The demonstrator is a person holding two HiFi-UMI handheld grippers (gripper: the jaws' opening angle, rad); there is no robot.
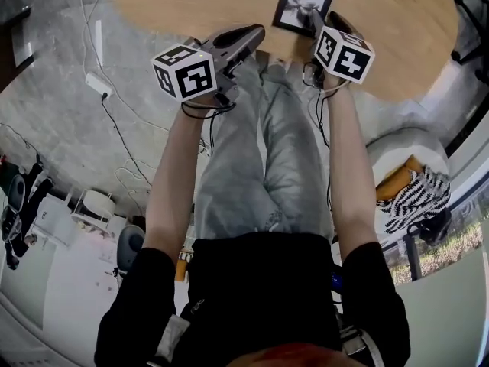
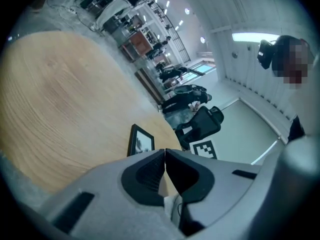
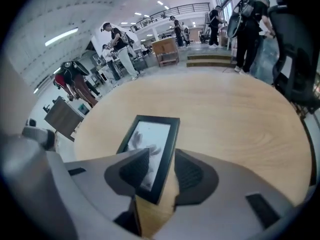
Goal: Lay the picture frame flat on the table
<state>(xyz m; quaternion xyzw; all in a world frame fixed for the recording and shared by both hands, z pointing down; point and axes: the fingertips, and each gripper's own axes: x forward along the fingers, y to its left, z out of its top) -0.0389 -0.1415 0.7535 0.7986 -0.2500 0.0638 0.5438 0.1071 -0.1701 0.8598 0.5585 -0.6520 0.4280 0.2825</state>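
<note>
A black picture frame (image 1: 303, 4) with a grey print lies flat on the round wooden table (image 1: 191, 2), close to its near edge. My right gripper (image 1: 315, 20) is at the frame's near end, jaws open. In the right gripper view the frame (image 3: 150, 146) runs between the two pads, with a gap showing at the right pad. My left gripper (image 1: 256, 33) hovers at the table's edge to the left of the frame, shut and empty. The left gripper view shows its shut jaws (image 2: 165, 151) and, beyond them, the frame (image 2: 140, 140) on the table (image 2: 60, 94).
A power strip and cables (image 1: 99, 82) lie on the floor at the left. A seat with a striped cloth (image 1: 412, 189) stands at the right. A black office chair (image 3: 295, 59) stands by the table's far right edge, and people stand further back in the hall.
</note>
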